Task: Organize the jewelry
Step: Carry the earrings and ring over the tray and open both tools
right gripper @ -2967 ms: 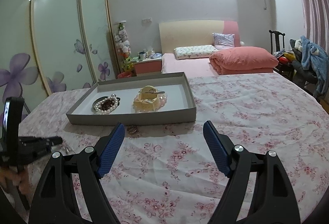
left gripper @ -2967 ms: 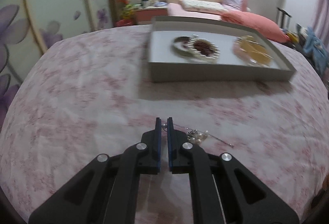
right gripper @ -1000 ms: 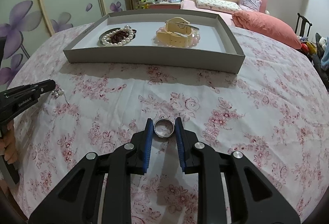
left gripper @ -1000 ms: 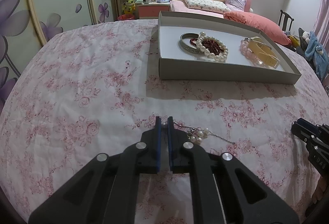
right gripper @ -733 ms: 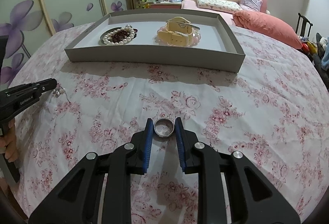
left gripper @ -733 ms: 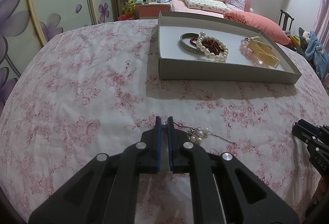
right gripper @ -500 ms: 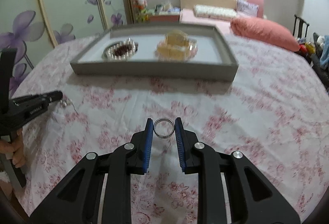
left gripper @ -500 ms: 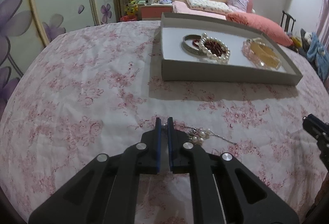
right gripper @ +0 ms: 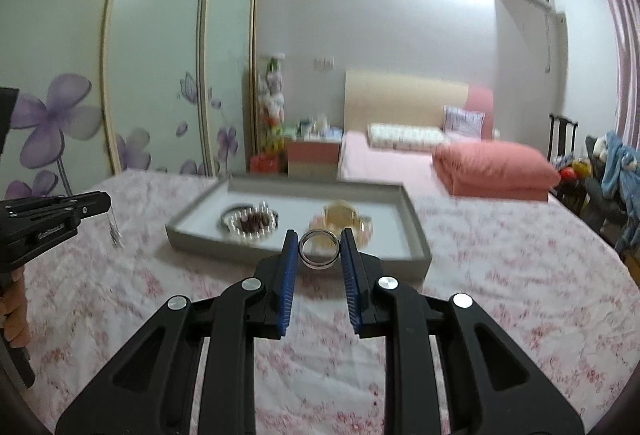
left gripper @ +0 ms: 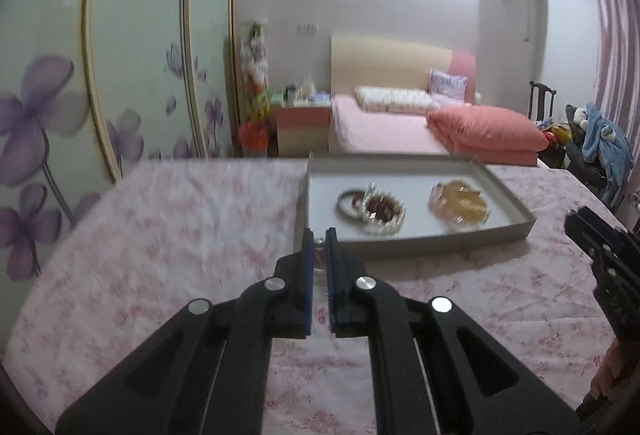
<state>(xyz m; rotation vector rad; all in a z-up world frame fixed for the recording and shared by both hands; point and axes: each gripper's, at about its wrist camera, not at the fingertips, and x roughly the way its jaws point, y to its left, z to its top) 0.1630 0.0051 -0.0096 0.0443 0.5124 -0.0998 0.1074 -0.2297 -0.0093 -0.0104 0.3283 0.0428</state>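
Note:
My left gripper [left gripper: 319, 235] is shut on a thin chain necklace [left gripper: 319, 251], lifted off the floral cloth; in the right wrist view it dangles [right gripper: 115, 229] below the left gripper [right gripper: 105, 201]. My right gripper [right gripper: 319, 237] is shut on a silver ring [right gripper: 319, 249], held above the table in front of the grey tray [right gripper: 416, 231]. The tray [left gripper: 516, 211] holds a bangle with a pearl bracelet [left gripper: 372, 209] and a yellow piece [left gripper: 460, 205]. The right gripper [left gripper: 576, 221] shows at the right edge of the left wrist view.
A table with a pink floral cloth [right gripper: 520, 275] lies under both grippers. Behind it stand a bed with pink bedding [right gripper: 492, 163], a nightstand [right gripper: 312, 155], sliding wardrobe doors with purple flowers [left gripper: 48, 107] and a chair with clothes [left gripper: 600, 143].
Both grippers have risen and tilted up. The necklace has left the cloth and now hangs from the left gripper. The ring is lifted with the right gripper, nearer the tray.

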